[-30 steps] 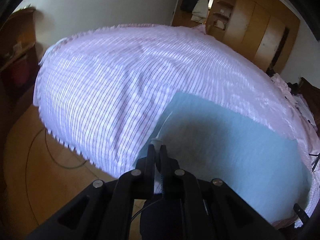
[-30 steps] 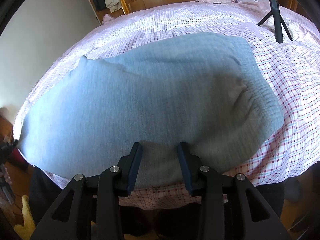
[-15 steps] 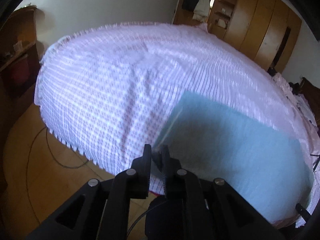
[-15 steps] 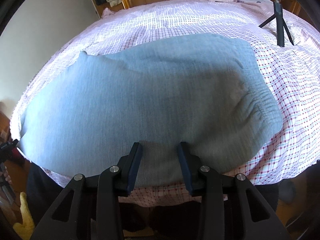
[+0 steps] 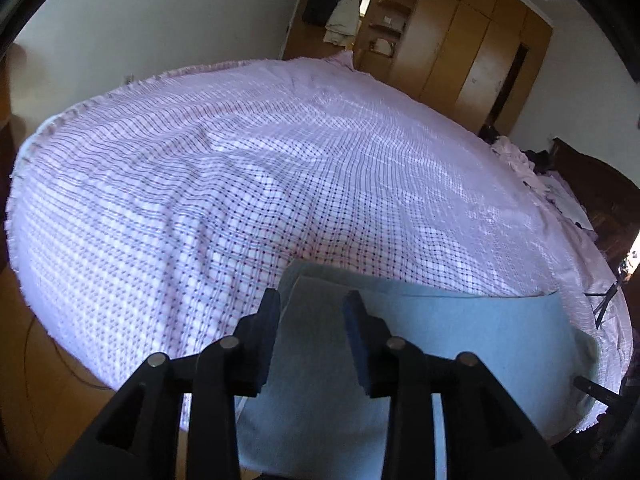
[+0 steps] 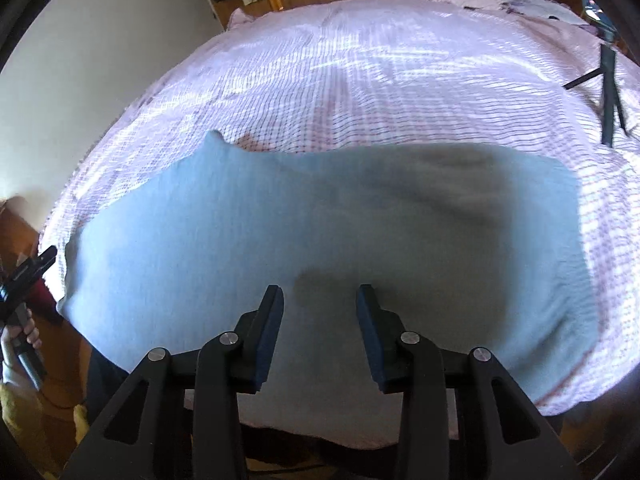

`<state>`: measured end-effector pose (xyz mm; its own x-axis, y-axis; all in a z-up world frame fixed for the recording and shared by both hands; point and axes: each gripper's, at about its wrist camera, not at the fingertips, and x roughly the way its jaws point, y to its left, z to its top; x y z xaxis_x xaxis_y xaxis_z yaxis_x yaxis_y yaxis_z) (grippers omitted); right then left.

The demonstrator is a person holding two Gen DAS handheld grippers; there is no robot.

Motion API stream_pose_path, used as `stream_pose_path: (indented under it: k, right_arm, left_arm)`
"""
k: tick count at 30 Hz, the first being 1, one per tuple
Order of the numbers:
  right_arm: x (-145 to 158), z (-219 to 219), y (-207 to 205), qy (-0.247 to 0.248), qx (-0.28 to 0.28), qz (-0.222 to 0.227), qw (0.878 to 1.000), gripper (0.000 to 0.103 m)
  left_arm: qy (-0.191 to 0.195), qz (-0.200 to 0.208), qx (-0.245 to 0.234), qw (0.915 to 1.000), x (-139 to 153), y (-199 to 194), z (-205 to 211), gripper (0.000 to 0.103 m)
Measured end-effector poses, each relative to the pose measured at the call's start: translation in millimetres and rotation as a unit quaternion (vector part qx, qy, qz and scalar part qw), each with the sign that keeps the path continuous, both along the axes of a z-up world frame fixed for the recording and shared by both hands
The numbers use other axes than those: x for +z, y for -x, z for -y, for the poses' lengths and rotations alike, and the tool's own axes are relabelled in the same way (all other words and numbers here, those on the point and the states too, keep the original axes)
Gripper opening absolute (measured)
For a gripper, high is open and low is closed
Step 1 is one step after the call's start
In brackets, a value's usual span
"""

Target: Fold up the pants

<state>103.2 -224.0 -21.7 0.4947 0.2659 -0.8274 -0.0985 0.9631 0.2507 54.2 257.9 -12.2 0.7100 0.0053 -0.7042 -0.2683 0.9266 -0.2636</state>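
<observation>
Left gripper hangs over the near corner of the pants, jaws spread wide, nothing between them. The light blue pants lie flat on the checked sheet at five o'clock in this view, one layer edge showing at the corner. Right gripper is parted too, empty, poised above the pants, which stretch across the bed's near edge. A tripod stands at two o'clock. Wardrobe behind.
</observation>
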Motion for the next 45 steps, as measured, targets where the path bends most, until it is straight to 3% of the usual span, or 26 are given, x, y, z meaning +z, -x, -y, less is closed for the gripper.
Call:
stream_pose_path:
  k: [6,15,18,24,27,33,40,45]
  right_arm:
    - [-13,-6,-6,0.015,0.009,-0.011,1.0,0.031]
    - [-14,-6,-8,0.018,0.014,-0.012,1.0,0.031]
    - [-10,-7,-8,0.012,0.016,-0.009,1.0,0.031]
    - [3,-21,-23,0.006,0.036,0.015,0.999,0.031]
    - [10,-35,-41,-0.008,0.051,0.038,0.998,0.031]
    - [9,-58,-78,-0.026,0.072,0.054,0.996,0.031]
    - [4,-72,-104,-0.004,0.093,0.056,0.994,0.031]
    - [1,-73,-112,-0.024,0.107,0.043,0.993,0.031]
  left_arm:
    - [0.005,-0.015,-0.03,0.9994,-15,-12,1,0.035]
    - [-0.002,-0.011,-0.025,0.9996,-29,-23,6,0.033]
    - [0.013,-0.001,-0.028,0.9995,-29,-24,7,0.005]
    - [-0.016,0.053,-0.01,0.9984,8,-17,14,0.005]
    - [-0.038,0.041,-0.014,0.9984,10,-32,13,0.005]
    - [-0.047,-0.02,-0.009,0.9986,-23,-58,12,0.006]
    - [-0.054,-0.016,-0.014,0.9983,-21,-49,11,0.007]
    - [-0.043,-0.017,-0.007,0.9989,-22,-43,5,0.009]
